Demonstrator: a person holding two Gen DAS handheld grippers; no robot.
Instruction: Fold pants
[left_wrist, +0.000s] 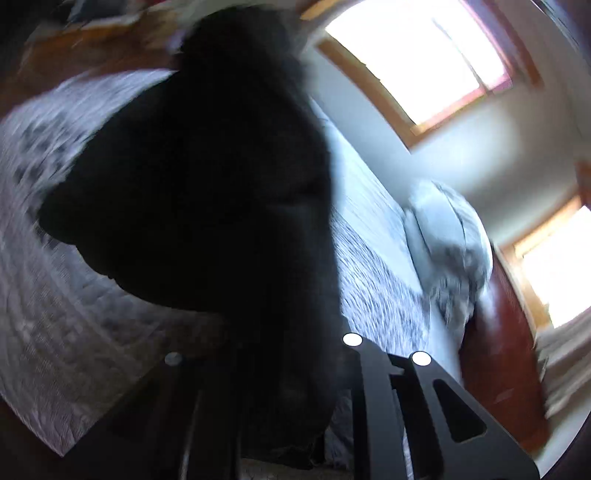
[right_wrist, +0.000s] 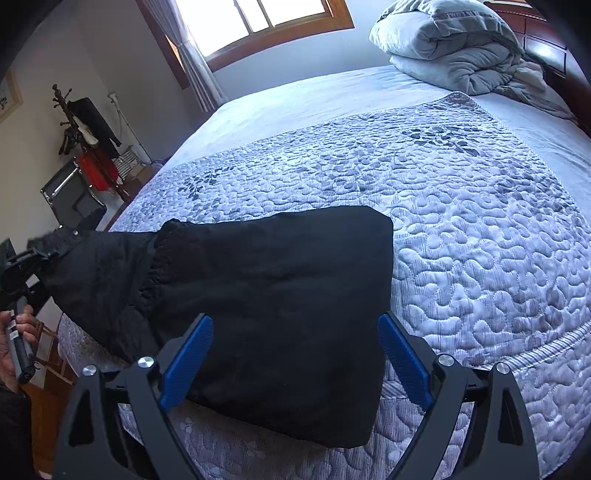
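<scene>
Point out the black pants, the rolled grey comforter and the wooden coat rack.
black pants (right_wrist: 280, 295), right wrist view, middle of folded part
rolled grey comforter (right_wrist: 454, 48), right wrist view, upper roll
wooden coat rack (right_wrist: 61, 107), right wrist view, upper post

left gripper (right_wrist: 55, 240): fingers clamped together, raised | right gripper (right_wrist: 295, 354): fingers (right_wrist: 188, 354) spread wide, angled down
</scene>
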